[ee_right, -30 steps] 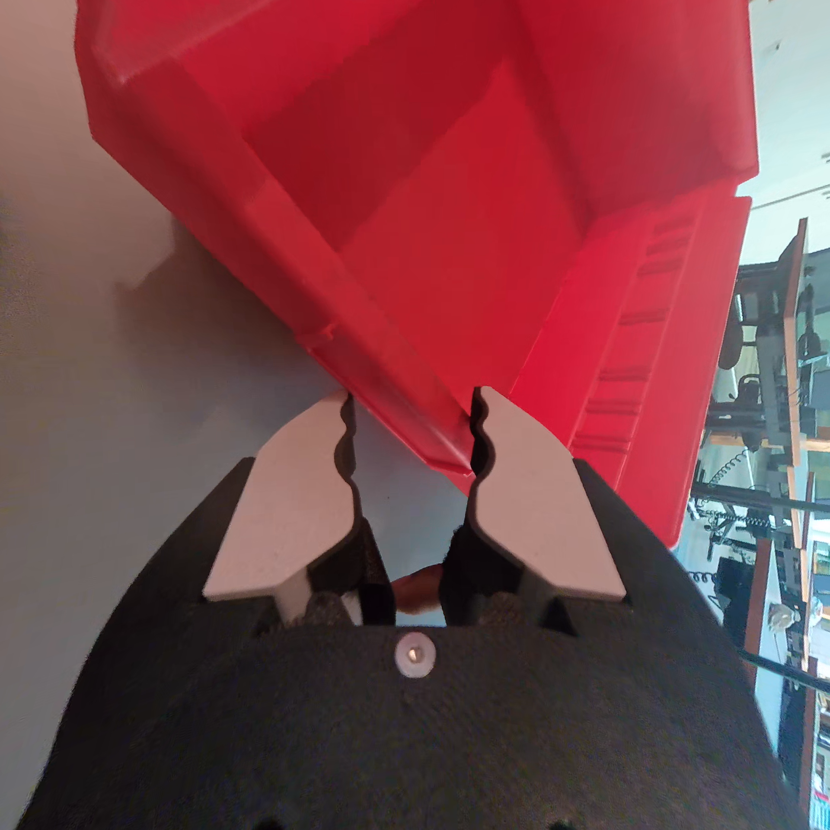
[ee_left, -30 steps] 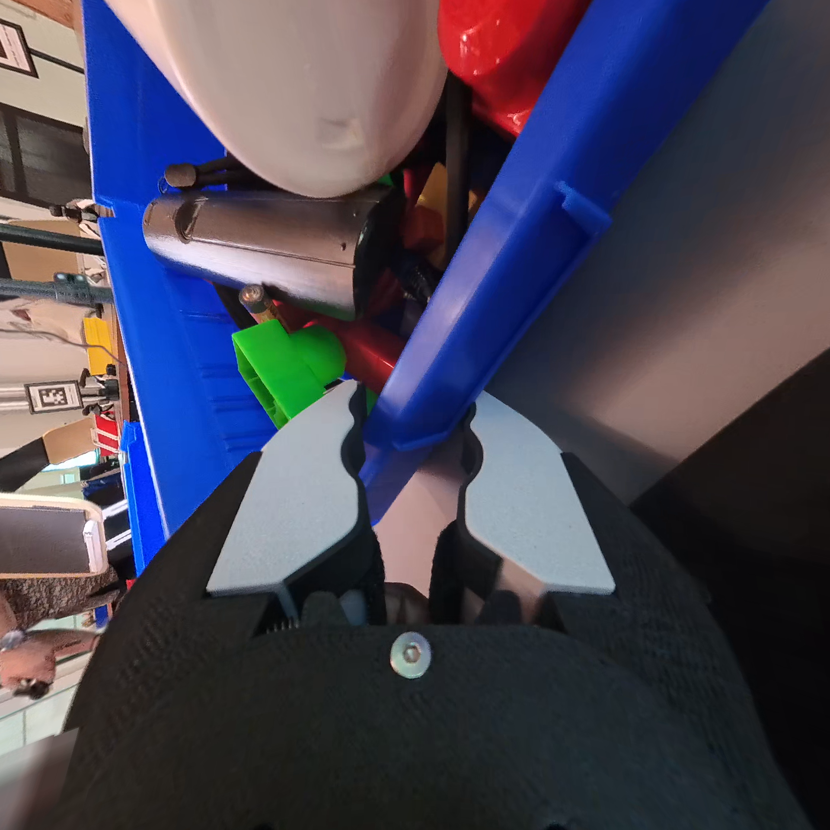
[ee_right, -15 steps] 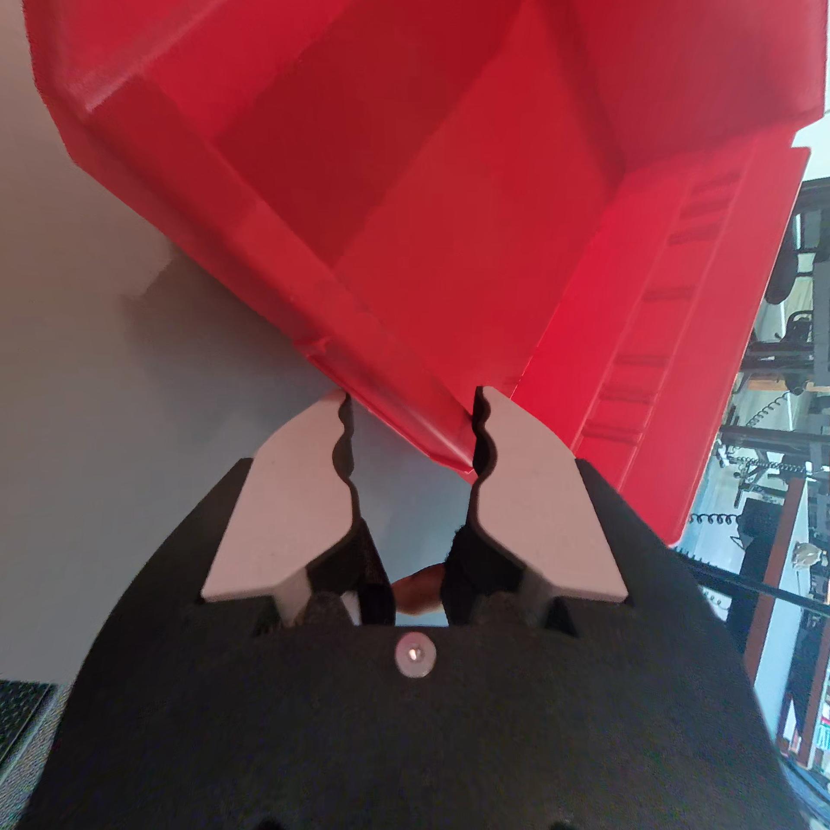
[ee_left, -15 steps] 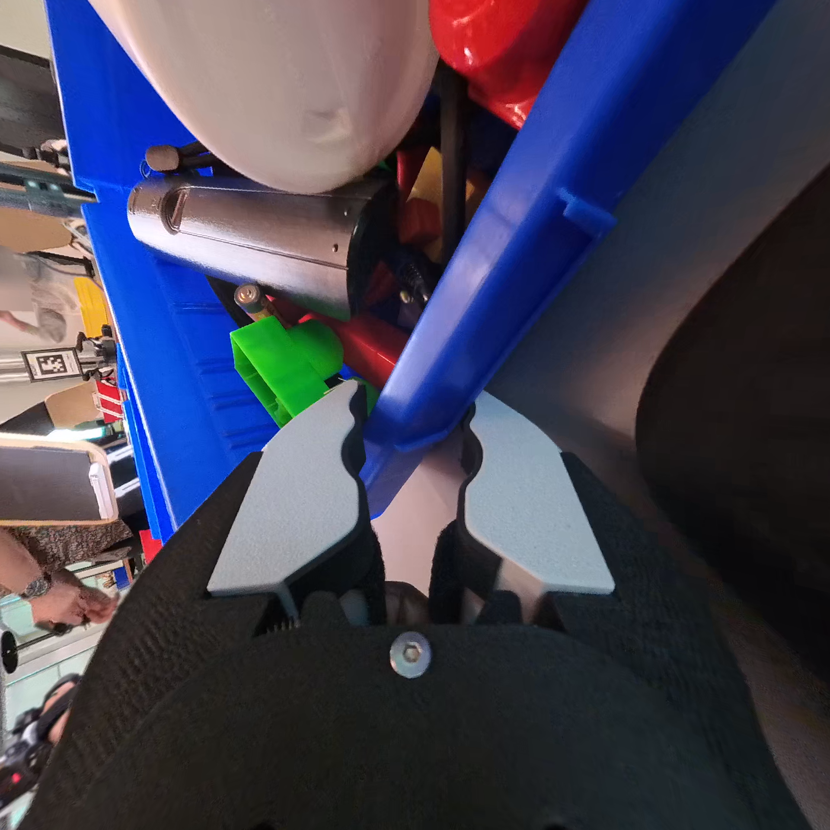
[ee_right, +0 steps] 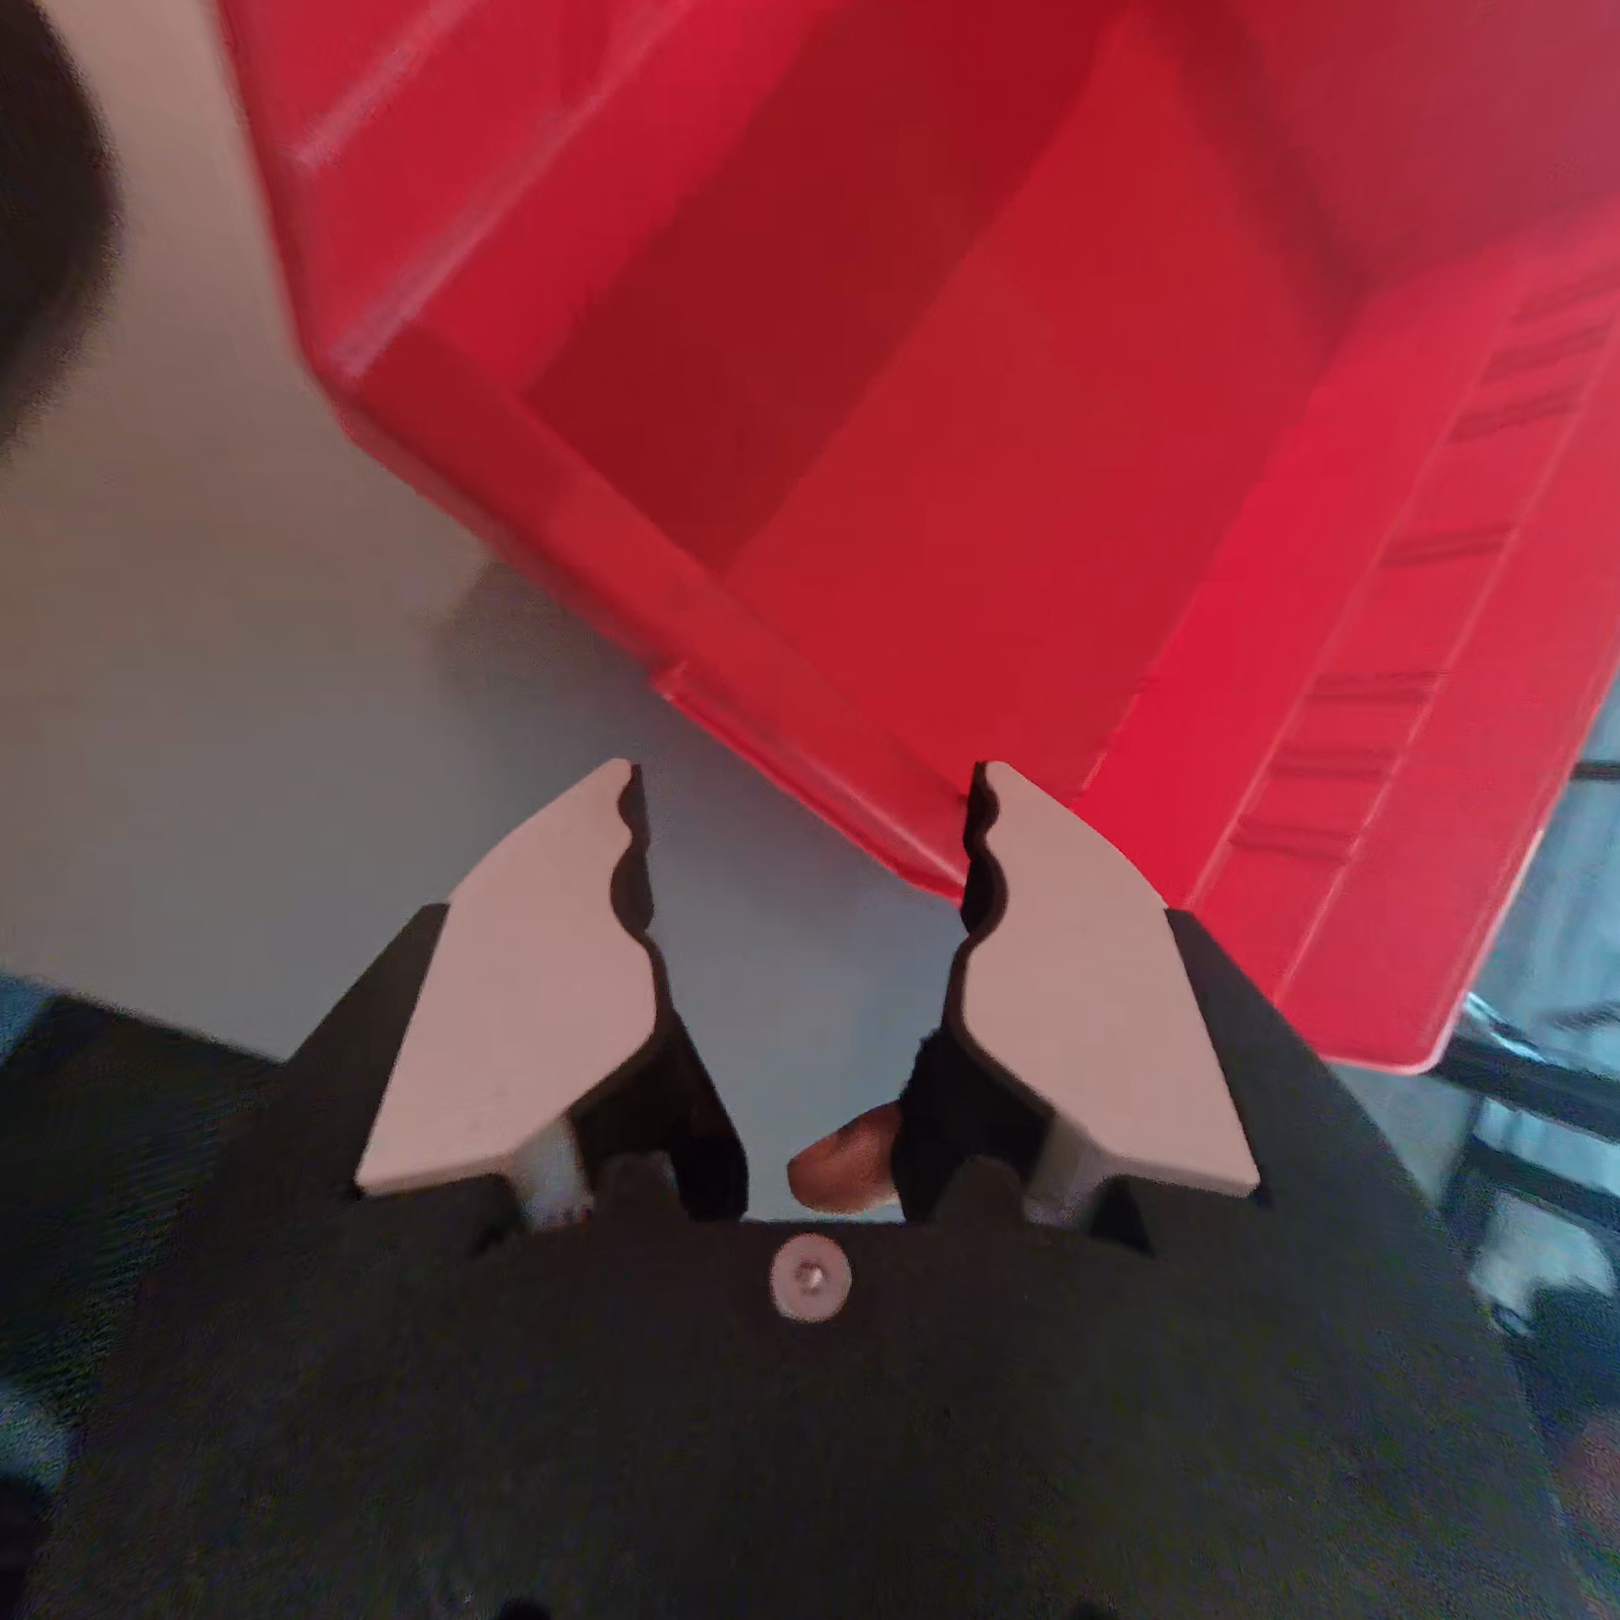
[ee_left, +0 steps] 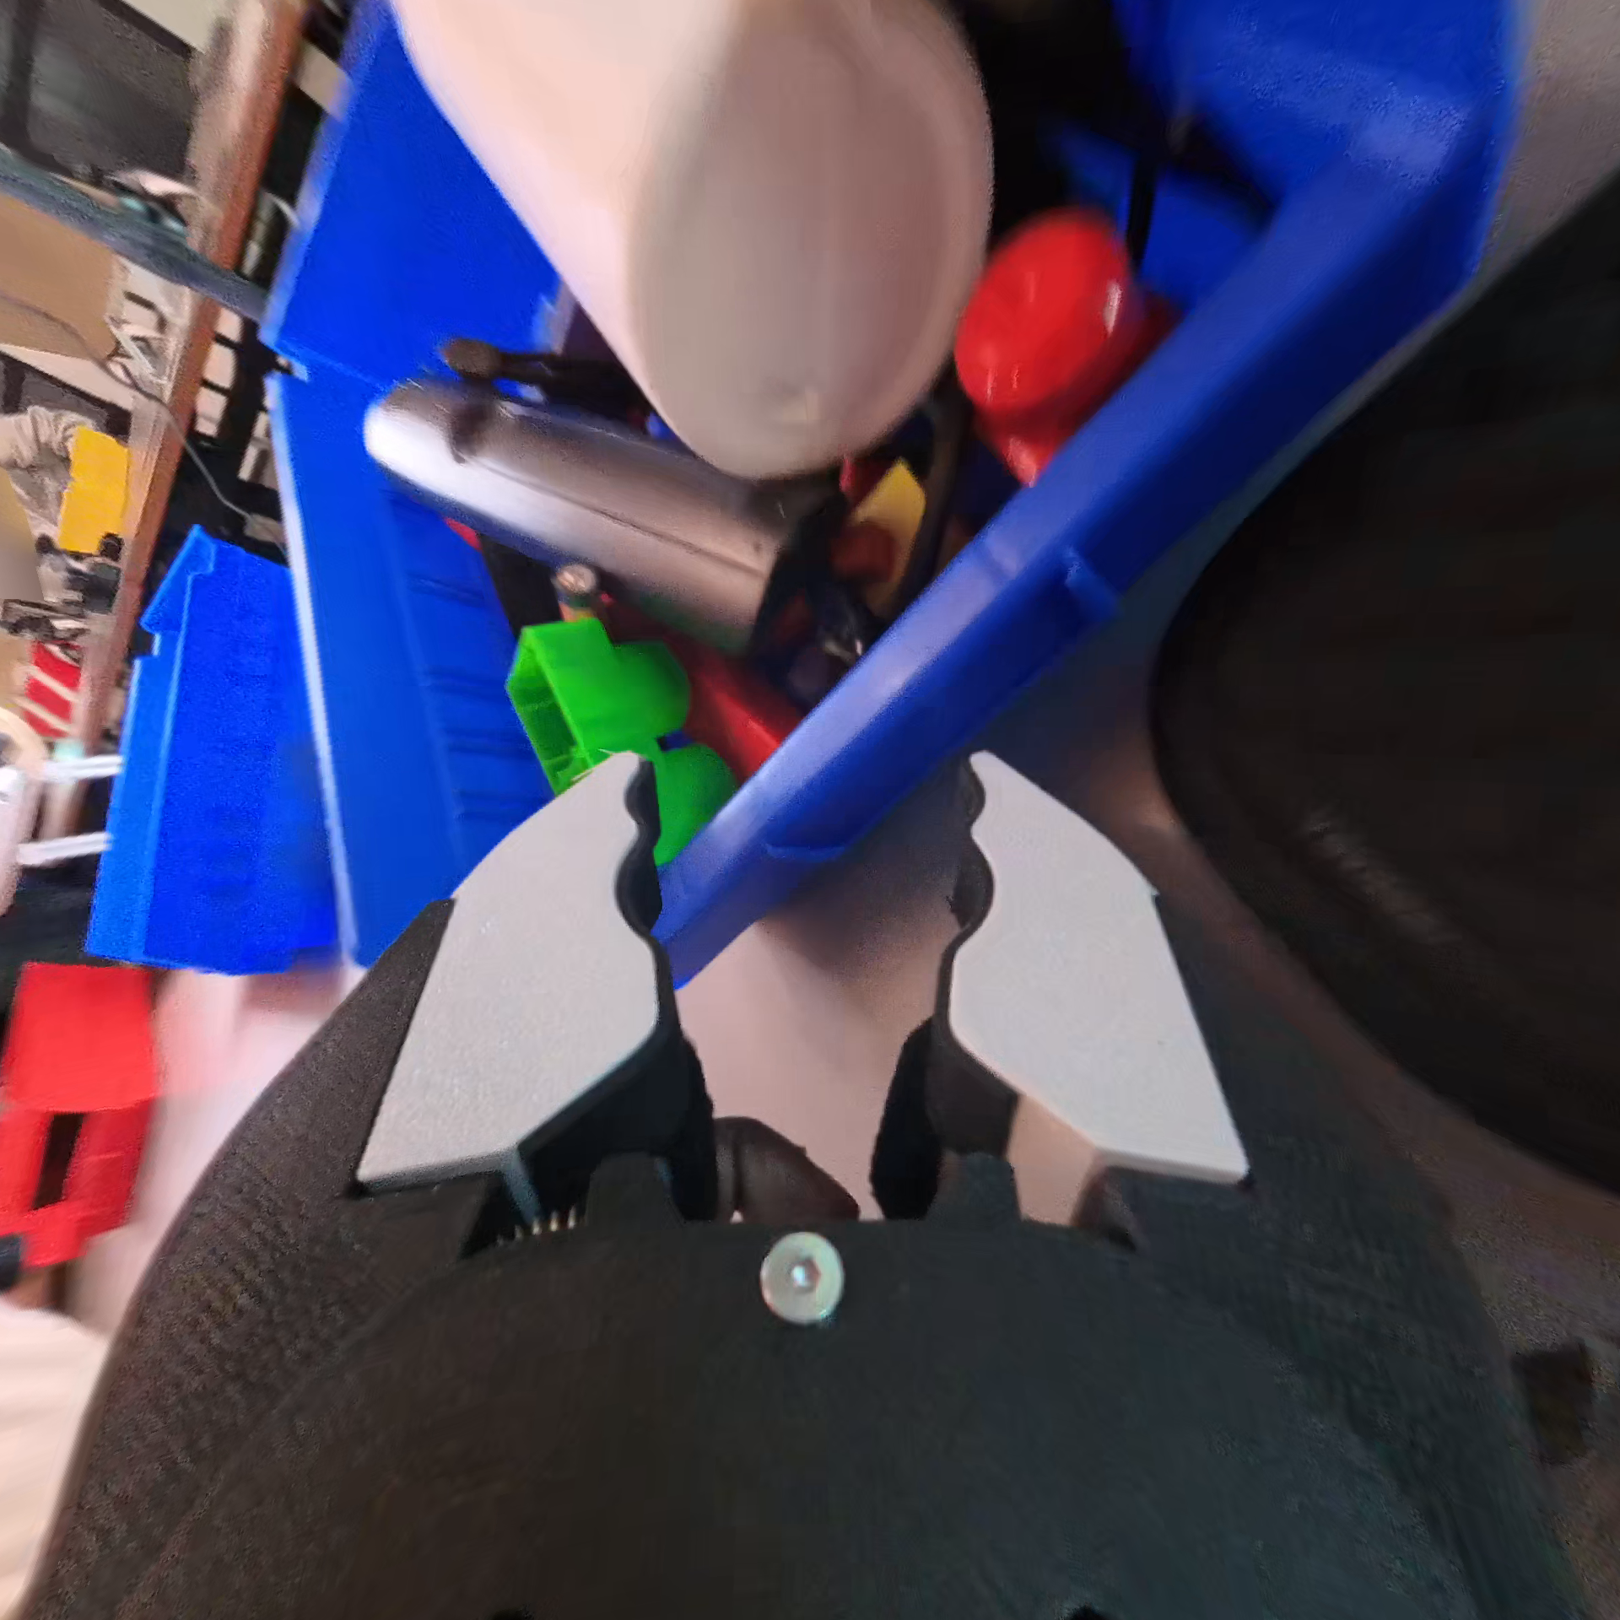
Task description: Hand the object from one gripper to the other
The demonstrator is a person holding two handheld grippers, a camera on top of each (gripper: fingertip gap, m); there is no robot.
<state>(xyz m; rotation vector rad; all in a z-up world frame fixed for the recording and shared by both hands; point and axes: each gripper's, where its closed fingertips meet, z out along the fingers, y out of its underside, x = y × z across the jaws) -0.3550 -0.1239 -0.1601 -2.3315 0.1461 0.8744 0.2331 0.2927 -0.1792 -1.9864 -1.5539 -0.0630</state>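
Note:
In the left wrist view a blue bin (ee_left: 929,692) holds a pile of objects: a large white rounded object (ee_left: 754,219), a silver cylinder (ee_left: 579,508), a green plastic piece (ee_left: 596,701) and a red rounded object (ee_left: 1043,324). My left gripper (ee_left: 802,780) is open and empty, its jaws standing on either side of the bin's near rim. In the right wrist view an empty red bin (ee_right: 1008,394) stands on the grey table (ee_right: 219,701). My right gripper (ee_right: 802,780) is open and empty at the red bin's near corner.
A second blue bin (ee_left: 210,763) and a red bin (ee_left: 70,1096) stand at the left in the left wrist view. A dark rounded shape (ee_left: 1420,719) lies on the table at the right. Room clutter shows beyond the table at the left edge.
Both grippers have pulled back and turned, so both bins sit farther off and more of the surroundings shows. Both grippers' jaws have opened wider. The views are blurred by motion.

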